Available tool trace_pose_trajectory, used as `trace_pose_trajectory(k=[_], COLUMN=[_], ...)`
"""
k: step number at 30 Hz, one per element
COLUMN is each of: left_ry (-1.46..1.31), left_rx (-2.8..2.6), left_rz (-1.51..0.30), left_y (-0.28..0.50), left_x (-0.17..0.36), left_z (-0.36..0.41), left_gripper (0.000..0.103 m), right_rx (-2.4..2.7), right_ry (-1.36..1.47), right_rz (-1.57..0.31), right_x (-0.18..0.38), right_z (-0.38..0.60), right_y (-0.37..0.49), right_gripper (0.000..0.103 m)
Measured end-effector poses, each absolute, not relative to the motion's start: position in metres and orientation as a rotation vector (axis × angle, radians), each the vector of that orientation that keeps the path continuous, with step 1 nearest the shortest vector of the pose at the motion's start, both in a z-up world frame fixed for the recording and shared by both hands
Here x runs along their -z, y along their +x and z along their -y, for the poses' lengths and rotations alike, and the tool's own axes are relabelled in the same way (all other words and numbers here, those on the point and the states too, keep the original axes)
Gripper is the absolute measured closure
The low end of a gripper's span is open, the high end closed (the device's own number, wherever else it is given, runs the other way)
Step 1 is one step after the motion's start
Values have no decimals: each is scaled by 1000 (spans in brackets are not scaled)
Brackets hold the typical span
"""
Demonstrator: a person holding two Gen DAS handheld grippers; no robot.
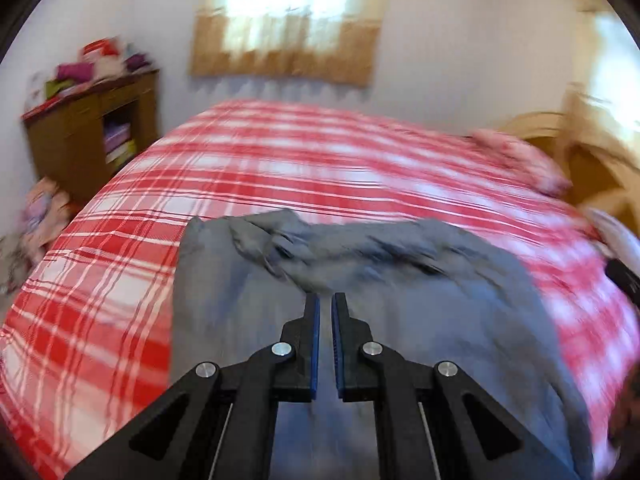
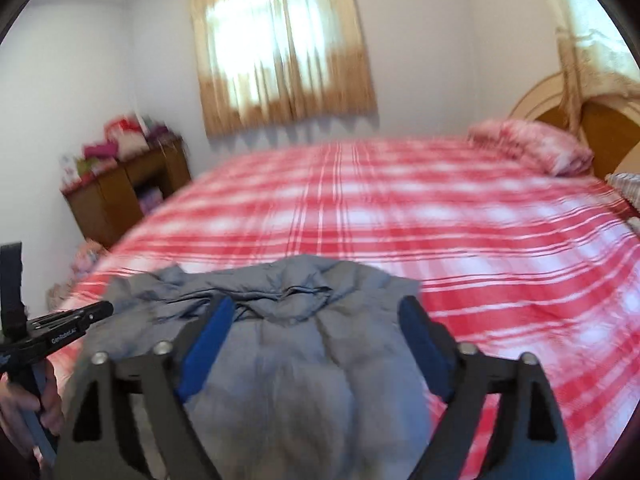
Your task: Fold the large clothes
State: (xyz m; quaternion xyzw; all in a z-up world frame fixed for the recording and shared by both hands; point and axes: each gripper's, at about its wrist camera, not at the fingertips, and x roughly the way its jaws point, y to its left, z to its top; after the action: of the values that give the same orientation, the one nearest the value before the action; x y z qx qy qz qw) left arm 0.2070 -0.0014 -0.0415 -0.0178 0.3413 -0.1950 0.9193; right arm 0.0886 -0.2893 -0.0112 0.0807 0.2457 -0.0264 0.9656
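The grey garment (image 2: 296, 344) lies rumpled on the bed (image 2: 460, 216) near its front edge, spread for folding. The left hand-held gripper (image 1: 325, 308) is clenched on nothing; the right hand-held gripper (image 2: 316, 344) is released above the cloth, apparently between grasps.

The left gripper (image 1: 325, 304) points forward and downward, its blue-padded jaws drawn nearly together with nothing between them. The right gripper (image 2: 316, 312) tilts down likewise — its jaws spread wide, nothing pressed by the pads. In the right wrist view, a hand (image 2: 24, 408) wraps the left gripper's handle — low at the left edge.
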Motion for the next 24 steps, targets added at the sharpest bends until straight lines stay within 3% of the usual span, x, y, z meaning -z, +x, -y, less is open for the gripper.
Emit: trace_pose_trajectory(k=[5,10,13,15,20,24], left_ry=[-130,-236,-251,-272,-274,-227], left_rx=[482,399,319,289,279,249], left_rz=[-692,-726,-779,-805,-816,-852], left_y=[94,5,-31,-46,-64,-74], left_x=[27,42,63,77,93,91], left_z=[-65,-136,-160,-164,-157,-164], left_gripper=[97,96,80,57,38,38], right_rx=[105,95,60,31,-17,2], right_ry=[116,109,138,152,110,80], right_rz=[-467,-547,-621,-698,-827,-877], right_x=[-11,-7,15,38,87,107], right_z=[317,325,323,318,289,280], right_y=[-56,-138,-145,-139,-129,-136], right_gripper=[5,5,4,4,4,5])
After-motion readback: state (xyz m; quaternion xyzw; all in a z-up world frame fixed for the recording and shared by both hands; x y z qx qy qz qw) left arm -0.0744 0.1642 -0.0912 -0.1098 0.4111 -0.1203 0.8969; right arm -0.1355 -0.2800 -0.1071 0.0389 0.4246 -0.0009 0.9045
